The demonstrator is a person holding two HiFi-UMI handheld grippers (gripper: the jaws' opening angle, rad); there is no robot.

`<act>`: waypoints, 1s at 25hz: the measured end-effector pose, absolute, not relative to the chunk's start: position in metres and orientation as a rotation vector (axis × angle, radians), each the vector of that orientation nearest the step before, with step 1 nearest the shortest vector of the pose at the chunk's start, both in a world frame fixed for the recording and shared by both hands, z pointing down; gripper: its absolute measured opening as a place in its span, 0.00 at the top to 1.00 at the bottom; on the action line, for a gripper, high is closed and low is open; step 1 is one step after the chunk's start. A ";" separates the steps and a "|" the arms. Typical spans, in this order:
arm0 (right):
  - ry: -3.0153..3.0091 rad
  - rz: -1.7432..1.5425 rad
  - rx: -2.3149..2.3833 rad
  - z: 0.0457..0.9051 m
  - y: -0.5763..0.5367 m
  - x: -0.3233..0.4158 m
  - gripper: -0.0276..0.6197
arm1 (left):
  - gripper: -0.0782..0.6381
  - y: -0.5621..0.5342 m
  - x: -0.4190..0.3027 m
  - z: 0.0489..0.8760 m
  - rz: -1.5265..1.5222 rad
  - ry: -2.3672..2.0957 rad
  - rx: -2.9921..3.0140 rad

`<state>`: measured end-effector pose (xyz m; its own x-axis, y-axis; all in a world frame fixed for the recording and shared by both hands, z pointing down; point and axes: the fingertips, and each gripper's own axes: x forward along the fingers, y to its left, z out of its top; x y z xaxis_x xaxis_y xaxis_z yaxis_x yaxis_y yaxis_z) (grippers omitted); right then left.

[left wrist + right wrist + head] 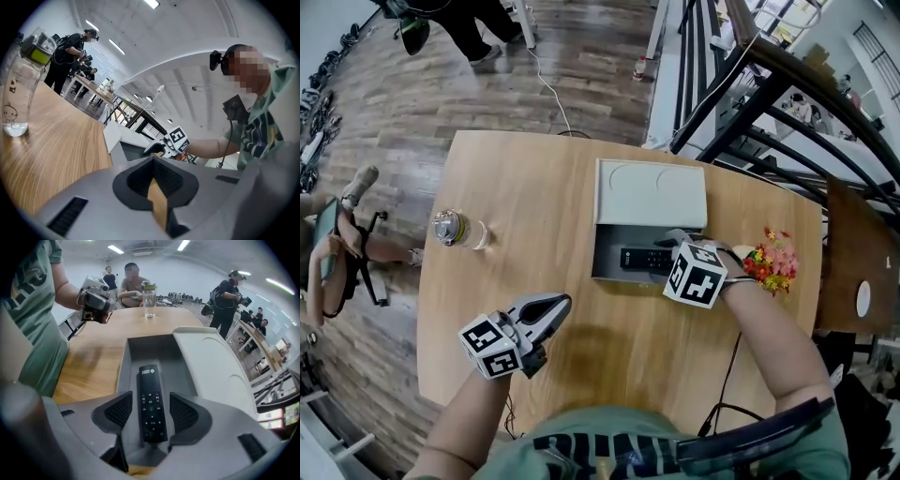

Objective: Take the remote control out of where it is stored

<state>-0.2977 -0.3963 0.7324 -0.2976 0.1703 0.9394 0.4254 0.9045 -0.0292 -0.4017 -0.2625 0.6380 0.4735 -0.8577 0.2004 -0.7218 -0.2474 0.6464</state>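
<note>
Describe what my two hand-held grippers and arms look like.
Both the left hand-held gripper and right hand-held gripper are grey with black textured pads, each carrying a white cube of black square markers. The person wears a green short-sleeved shirt; a black cable trails by the right forearm.

Bright, even light from ceiling strips [151,3], soft shadows on the table [609,347], heavy fisheye bending at dark edges, foreground slightly blurred.
</note>
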 end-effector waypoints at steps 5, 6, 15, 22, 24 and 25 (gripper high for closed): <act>-1.807 -0.317 -0.439 0.761 -0.397 -0.295 0.59 | 0.89 -0.265 -0.402 0.656 -0.251 -1.294 2.011; -1.792 -0.322 -0.442 0.765 -0.396 -0.295 0.59 | 0.89 -0.265 -0.402 0.658 -0.253 -1.291 2.008; -1.767 -0.297 -0.471 0.775 -0.400 -0.301 0.59 | 0.89 -0.267 -0.406 0.673 -0.267 -1.275 1.995; -1.787 -0.315 -0.462 0.773 -0.400 -0.301 0.65 | 0.89 -0.264 -0.402 0.675 -0.275 -1.273 1.985; -1.790 -0.325 -0.457 0.774 -0.400 -0.300 0.65 | 0.89 -0.263 -0.401 0.676 -0.274 -1.274 1.983; -1.791 -0.329 -0.456 0.774 -0.400 -0.300 0.66 | 0.89 -0.262 -0.400 0.676 -0.274 -1.276 1.982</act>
<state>-0.2997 -0.3999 0.7743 -0.2252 0.1343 0.9650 0.4687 0.8833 -0.0135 -0.3999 -0.2622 0.6760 0.4805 -0.8519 0.2083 -0.6915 -0.2219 0.6874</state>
